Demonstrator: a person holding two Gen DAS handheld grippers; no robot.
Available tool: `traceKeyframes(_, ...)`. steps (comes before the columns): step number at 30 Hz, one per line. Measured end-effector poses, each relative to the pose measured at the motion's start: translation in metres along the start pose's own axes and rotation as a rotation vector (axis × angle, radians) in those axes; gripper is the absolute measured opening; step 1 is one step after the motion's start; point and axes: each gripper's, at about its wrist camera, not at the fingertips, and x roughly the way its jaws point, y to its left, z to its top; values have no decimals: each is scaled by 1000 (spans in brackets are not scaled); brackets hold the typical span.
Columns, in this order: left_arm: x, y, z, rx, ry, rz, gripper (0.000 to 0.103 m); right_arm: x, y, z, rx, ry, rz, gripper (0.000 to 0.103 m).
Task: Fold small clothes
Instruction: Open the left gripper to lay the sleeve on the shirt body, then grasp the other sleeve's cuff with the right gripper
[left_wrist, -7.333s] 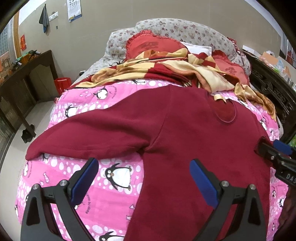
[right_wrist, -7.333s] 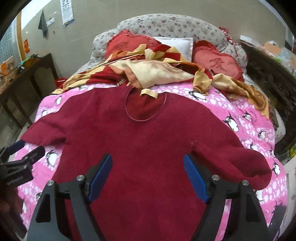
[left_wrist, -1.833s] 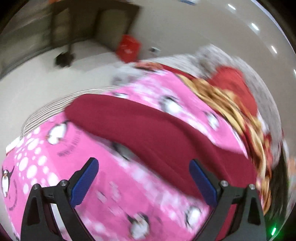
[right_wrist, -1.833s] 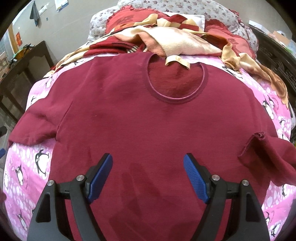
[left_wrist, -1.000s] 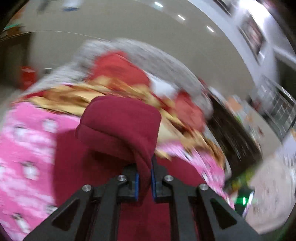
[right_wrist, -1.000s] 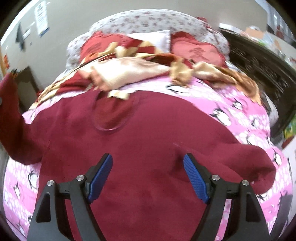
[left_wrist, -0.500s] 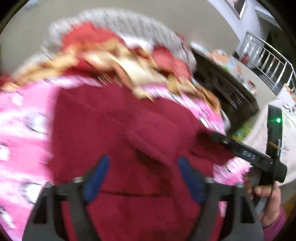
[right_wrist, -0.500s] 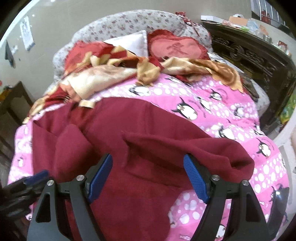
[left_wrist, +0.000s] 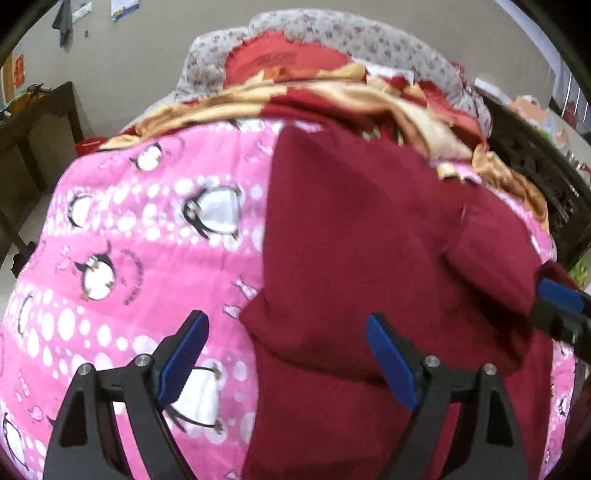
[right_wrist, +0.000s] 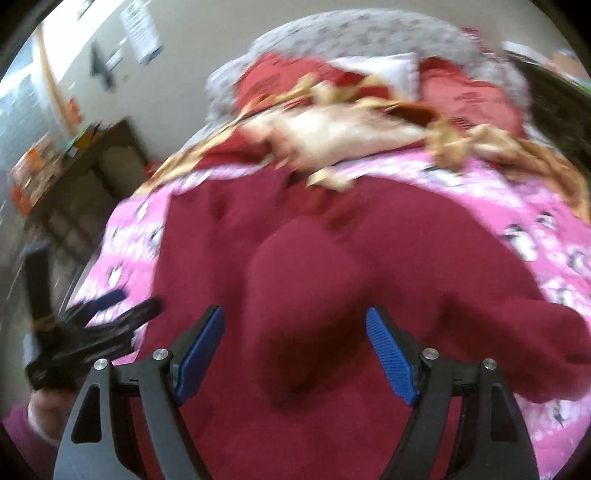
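Maroon sweater (left_wrist: 369, 236) lies on the pink penguin quilt (left_wrist: 129, 229) toward the bed's foot, one sleeve already folded across its body. Left claw (left_wrist: 286, 360) and right claw (right_wrist: 295, 350) both gape empty; the other sleeve and final folds remain.

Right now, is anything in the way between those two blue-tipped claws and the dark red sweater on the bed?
Nothing visible is. The left gripper hangs open over the edge of the sweater, and the right gripper hangs open over its middle, with only air between. The gold and red blanket lies farther up the bed, at the collar end.
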Motion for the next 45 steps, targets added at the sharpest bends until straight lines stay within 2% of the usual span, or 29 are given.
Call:
traceKeyframes(5,11,-12,-4,26,26,11,90,14,8,-8,-70,22,39,80)
traceKeyframes(8,14,-13,-5,19,35,9,90,8,-28,-8,-31,3,-36,78)
traceKeyframes(10,13,-12,-5,13,35,2,90,-4,-73,-9,50,-27,-104,78)
traceKeyframes(11,12,-12,-4,13,35,3,90,-12,-102,-10,103,-35,-192,74)
traceKeyframes(13,13,-12,-3,14,35,5,90,-32,-153,-12,215,-43,-464,65)
traceKeyframes(14,13,-11,-3,11,35,4,90,-44,-172,-13,294,-46,-558,64)
traceKeyframes(15,13,-10,-3,8,35,2,90,-57,-189,-15,394,-55,-564,64)
traceKeyframes(16,14,-9,-3,4,37,1,90,-67,-196,-17,465,-76,-486,64)
traceKeyframes(18,15,-9,-4,-2,44,1,90,-78,-194,-19,555,-138,-236,64)
traceKeyframes(19,16,-9,-4,-3,46,2,90,-78,-184,-18,564,-151,-148,64)
traceKeyframes(20,15,-9,-4,-2,47,2,90,-76,-170,-15,550,-156,-62,65)
traceKeyframes(22,13,-9,-4,5,46,5,90,-63,-141,-5,469,-129,3,66)
traceKeyframes(24,7,-7,-3,12,35,7,90,-49,-115,2,337,-86,-49,66)
traceKeyframes(27,-2,-2,-2,20,10,13,90,-31,-100,5,200,-70,-197,66)
traceKeyframes(30,-7,6,-1,3,-4,25,90,3,-98,5,89,32,-227,66)
traceKeyframes(32,-7,13,-1,-23,0,31,90,20,-103,2,34,82,-208,66)
traceKeyframes(36,-6,23,-1,-54,10,41,90,32,-80,-8,-208,86,-229,65)
traceKeyframes(37,-6,24,-1,-57,9,46,90,32,-76,-9,-241,95,-216,56)
traceKeyframes(38,-6,25,0,-62,8,49,90,33,-73,-11,-264,105,-204,37)
traceKeyframes(39,-6,27,0,-66,6,51,90,33,-67,-12,-310,107,-213,31)
traceKeyframes(41,-6,29,2,-82,0,54,90,28,-57,-13,-394,97,-253,6)
traceKeyframes(43,-8,31,4,-98,-7,53,90,10,-46,-8,-441,26,-286,6)
traceKeyframes(45,-11,31,7,-111,-25,55,90,-12,-48,2,-386,-83,-279,6)
